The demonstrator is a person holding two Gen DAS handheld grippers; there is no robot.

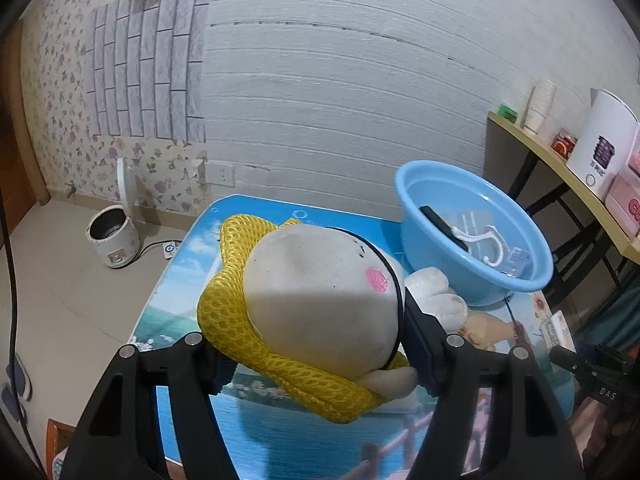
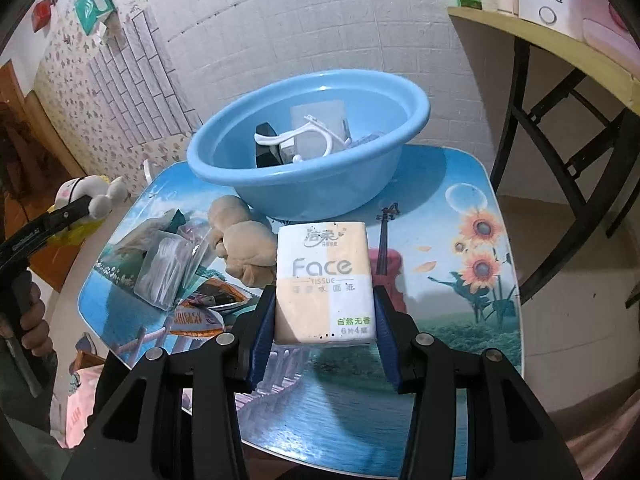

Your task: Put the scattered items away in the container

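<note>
My left gripper is shut on a white plush toy with a pink cheek and a yellow mesh wrap, held above the table. The same toy shows at the left edge of the right wrist view. My right gripper is shut on a tissue pack printed "Face", lifted over the table. The blue basin stands at the table's far side, and in the left wrist view the blue basin is to the right. It holds a white hook, a black item and clear packaging.
On the picture-printed table lie a beige plush, clear plastic packs and snack wrappers. A yellow-topped side table with cups and boxes stands at the right. A rice cooker sits on the floor at the left.
</note>
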